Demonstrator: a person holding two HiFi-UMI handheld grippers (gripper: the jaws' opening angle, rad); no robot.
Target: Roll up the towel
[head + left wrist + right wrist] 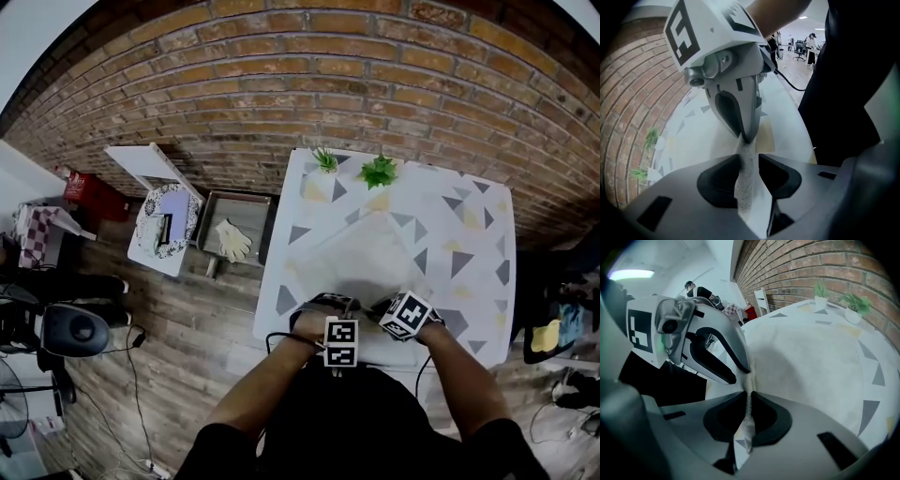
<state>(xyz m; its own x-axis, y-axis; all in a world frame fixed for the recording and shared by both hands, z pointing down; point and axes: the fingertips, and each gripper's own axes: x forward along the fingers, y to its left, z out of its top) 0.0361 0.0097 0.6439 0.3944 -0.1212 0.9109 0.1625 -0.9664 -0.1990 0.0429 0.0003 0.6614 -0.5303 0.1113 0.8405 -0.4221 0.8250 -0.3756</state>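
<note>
A pale towel [361,253] lies spread on the white table with grey and yellow triangles [473,281]. Both grippers sit side by side at its near edge, tips almost touching. A raised fold of the towel [744,176] stands between the jaws of my left gripper [750,164], which sit apart and do not clamp it. My right gripper [749,401] is shut on a thin ridge of the towel edge [748,420]. In the head view the left gripper [323,305] and right gripper [384,305] are partly hidden by the hands and marker cubes.
Two small green potted plants [379,172] [325,159] stand at the table's far edge by the brick wall. Left of the table, on the wooden floor, is a grey tray with a glove [234,239] and a white chair [167,220] with items.
</note>
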